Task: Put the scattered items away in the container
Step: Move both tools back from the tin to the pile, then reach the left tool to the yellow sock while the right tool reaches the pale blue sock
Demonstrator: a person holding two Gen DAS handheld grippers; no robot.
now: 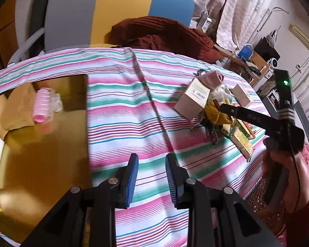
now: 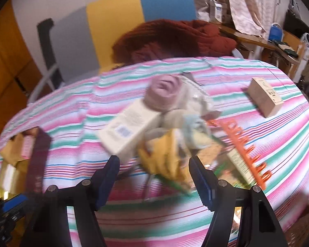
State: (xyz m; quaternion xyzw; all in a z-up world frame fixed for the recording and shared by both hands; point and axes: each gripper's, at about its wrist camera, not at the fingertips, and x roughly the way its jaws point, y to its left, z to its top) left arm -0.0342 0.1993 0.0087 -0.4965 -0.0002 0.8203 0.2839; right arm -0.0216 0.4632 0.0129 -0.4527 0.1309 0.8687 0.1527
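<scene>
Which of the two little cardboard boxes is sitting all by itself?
The small beige box with a dark label, alone on the striped cloth. The longer cream box leans into the pile, touching the pink roll.

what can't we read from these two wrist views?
- Right wrist: motion blur smears the pile; the yellow item can't be identified.
- Left wrist: the right gripper covers part of the pile.
- Left wrist: the gold container is cut off at the left edge; contents beyond the pink roller unclear.

A striped woven cloth (image 1: 154, 107) covers the table; the golden container (image 1: 51, 154) looks glossy, the cartons (image 2: 129, 129) matt cardboard.
</scene>
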